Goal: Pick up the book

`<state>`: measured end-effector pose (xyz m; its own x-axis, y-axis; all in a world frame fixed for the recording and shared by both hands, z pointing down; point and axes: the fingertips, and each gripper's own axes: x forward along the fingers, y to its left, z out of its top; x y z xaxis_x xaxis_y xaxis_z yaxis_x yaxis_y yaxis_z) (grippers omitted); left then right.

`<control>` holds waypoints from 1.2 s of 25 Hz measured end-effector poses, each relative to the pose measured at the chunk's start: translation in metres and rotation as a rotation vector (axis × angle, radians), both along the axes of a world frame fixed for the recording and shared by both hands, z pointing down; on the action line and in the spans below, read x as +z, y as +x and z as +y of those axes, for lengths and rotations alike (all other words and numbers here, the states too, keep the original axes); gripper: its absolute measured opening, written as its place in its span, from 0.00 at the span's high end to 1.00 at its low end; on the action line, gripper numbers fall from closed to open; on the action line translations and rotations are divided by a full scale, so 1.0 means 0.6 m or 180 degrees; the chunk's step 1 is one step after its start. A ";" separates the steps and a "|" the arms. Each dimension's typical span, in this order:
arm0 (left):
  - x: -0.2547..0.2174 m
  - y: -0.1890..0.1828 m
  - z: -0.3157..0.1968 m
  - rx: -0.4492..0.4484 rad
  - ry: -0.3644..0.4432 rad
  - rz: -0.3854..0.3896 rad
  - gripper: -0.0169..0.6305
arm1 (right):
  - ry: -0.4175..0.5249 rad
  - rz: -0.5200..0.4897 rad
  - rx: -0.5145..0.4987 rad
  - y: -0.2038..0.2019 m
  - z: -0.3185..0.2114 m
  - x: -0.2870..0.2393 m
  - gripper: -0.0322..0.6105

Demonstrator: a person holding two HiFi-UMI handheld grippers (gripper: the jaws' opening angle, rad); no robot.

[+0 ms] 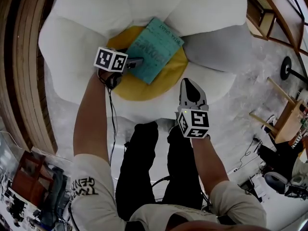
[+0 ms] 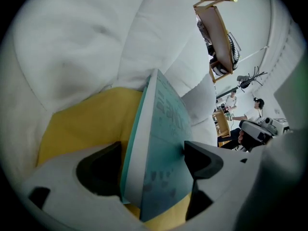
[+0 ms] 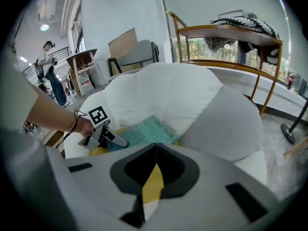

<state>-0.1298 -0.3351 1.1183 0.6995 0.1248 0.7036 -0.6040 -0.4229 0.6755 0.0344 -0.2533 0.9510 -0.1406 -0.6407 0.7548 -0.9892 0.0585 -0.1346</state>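
1. The thin teal paperback book (image 1: 155,52) lies on a round yellow seat cushion (image 1: 144,88), one corner pointing toward the backrest
2. The left gripper (image 1: 137,61) is at the book's near left edge, with its jaws spread wide astride that edge; the book stands between them, unclamped
3. The cushion sits in the middle of a puffy white fabric armchair (image 1: 77,32), and a grey pillow (image 1: 216,47) lies just beside the book on the right
4. The right gripper (image 1: 192,86) hangs over the chair's front edge, well apart from the book, jaws pressed together on nothing
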 end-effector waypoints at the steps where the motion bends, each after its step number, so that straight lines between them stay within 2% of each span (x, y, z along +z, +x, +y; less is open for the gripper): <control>1: 0.001 0.003 0.002 0.0023 -0.0029 -0.0022 0.37 | -0.0005 0.0003 0.0007 0.004 0.001 0.000 0.91; 5: -0.005 0.004 0.017 0.0222 -0.0147 -0.0081 0.38 | -0.0019 0.0010 0.0040 0.013 0.002 -0.003 0.91; 7: -0.010 0.002 0.034 0.0261 -0.0310 -0.0071 0.43 | -0.0029 0.0005 0.0039 0.011 0.005 -0.006 0.91; 12: -0.032 -0.004 0.071 -0.0034 -0.0669 0.0099 0.55 | -0.0023 -0.0018 -0.0009 0.003 0.009 -0.030 0.91; 16: -0.068 -0.006 0.083 -0.0474 -0.0736 0.0361 0.64 | 0.0025 -0.0017 -0.0038 0.004 0.003 -0.062 0.91; 20: -0.120 0.002 0.082 -0.1152 -0.0799 0.0787 0.69 | 0.0090 -0.0067 -0.0071 0.001 -0.005 -0.096 0.91; 25: -0.177 0.004 0.117 -0.1724 -0.0895 0.1058 0.70 | 0.0184 -0.0080 -0.0126 -0.002 -0.004 -0.152 0.91; 28: -0.224 0.000 0.128 -0.2234 -0.0945 0.1346 0.70 | 0.0234 -0.0089 -0.0191 -0.007 0.004 -0.189 0.91; 30: -0.260 0.001 0.135 -0.2461 -0.0928 0.1515 0.70 | 0.0271 -0.0094 -0.0251 -0.010 0.011 -0.215 0.91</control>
